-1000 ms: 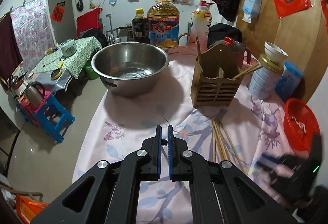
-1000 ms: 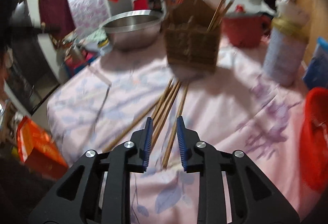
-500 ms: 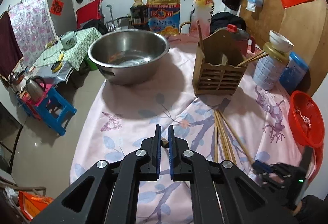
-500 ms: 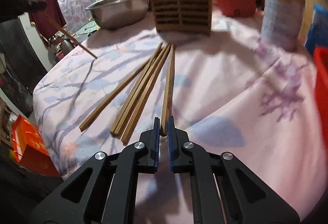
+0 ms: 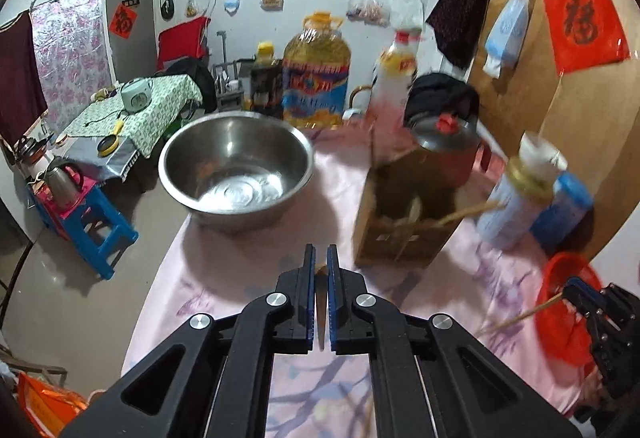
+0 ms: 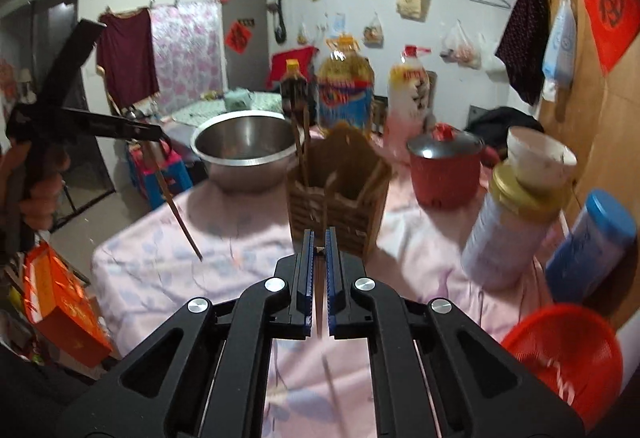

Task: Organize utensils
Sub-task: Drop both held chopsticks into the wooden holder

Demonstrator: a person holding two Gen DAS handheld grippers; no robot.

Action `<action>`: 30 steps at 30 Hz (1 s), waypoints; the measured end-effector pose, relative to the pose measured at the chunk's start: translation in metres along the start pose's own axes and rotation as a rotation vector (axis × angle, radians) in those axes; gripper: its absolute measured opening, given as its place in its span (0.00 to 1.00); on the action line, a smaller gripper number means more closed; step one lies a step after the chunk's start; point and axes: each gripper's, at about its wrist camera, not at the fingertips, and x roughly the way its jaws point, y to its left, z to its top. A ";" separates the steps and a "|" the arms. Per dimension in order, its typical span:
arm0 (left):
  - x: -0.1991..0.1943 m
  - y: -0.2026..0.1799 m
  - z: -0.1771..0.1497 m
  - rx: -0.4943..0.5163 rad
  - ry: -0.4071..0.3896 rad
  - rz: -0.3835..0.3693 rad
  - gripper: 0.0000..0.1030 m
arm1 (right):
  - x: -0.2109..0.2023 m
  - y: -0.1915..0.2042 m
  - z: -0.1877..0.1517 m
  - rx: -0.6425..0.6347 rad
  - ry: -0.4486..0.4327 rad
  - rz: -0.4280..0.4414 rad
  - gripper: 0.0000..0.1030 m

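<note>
A brown slatted wooden utensil holder [image 5: 404,213] stands on the pink floral tablecloth [image 5: 240,270] with a few chopsticks in it; it also shows in the right wrist view [image 6: 340,201]. My left gripper [image 5: 320,258] is shut on a chopstick, seen end-on between the fingers; in the right wrist view that chopstick [image 6: 176,205] hangs down from the gripper at the left. My right gripper [image 6: 319,242] is shut on another chopstick, just before the holder; the left wrist view shows it [image 5: 520,316] sticking out from the right gripper at the right edge.
A steel bowl [image 5: 236,165] stands behind left of the holder. A red pot [image 6: 444,165], an oil jug [image 5: 316,77], bottles, a white can with a bowl on top [image 6: 516,205], a blue-lidded jar [image 6: 592,246] and a red basket [image 6: 560,354] crowd the back and right.
My right gripper closed on a chopstick from the bundle on the cloth and lifted it towards the holder. My left gripper, still shut on its chopstick, rose and moved closer to the holder.
</note>
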 end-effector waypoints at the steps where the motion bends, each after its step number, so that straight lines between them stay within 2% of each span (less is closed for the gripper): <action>1: -0.003 -0.006 0.006 0.003 -0.013 -0.009 0.06 | -0.002 -0.002 0.004 0.001 -0.005 0.010 0.06; 3: -0.006 -0.017 0.018 0.017 -0.032 -0.024 0.06 | -0.001 -0.008 0.015 0.010 -0.018 0.030 0.06; 6: -0.005 -0.032 0.038 0.043 -0.042 -0.085 0.06 | -0.003 -0.010 0.032 0.029 -0.060 0.038 0.06; 11: -0.006 -0.058 0.086 0.132 -0.112 -0.157 0.06 | 0.002 -0.014 0.080 0.097 -0.158 0.024 0.06; 15: 0.000 -0.075 0.117 0.206 -0.168 -0.185 0.06 | 0.014 -0.016 0.118 0.133 -0.242 -0.024 0.06; 17: 0.012 -0.083 0.129 0.233 -0.180 -0.206 0.06 | 0.023 -0.015 0.130 0.136 -0.257 -0.057 0.06; 21: 0.045 -0.090 0.136 0.261 -0.171 -0.214 0.06 | 0.058 -0.022 0.141 0.160 -0.222 -0.102 0.06; 28: 0.118 -0.080 0.129 0.205 -0.078 -0.231 0.06 | 0.110 -0.029 0.128 0.160 -0.093 -0.132 0.08; 30: 0.128 -0.075 0.127 0.181 -0.058 -0.212 0.21 | 0.113 -0.031 0.126 0.160 -0.091 -0.130 0.12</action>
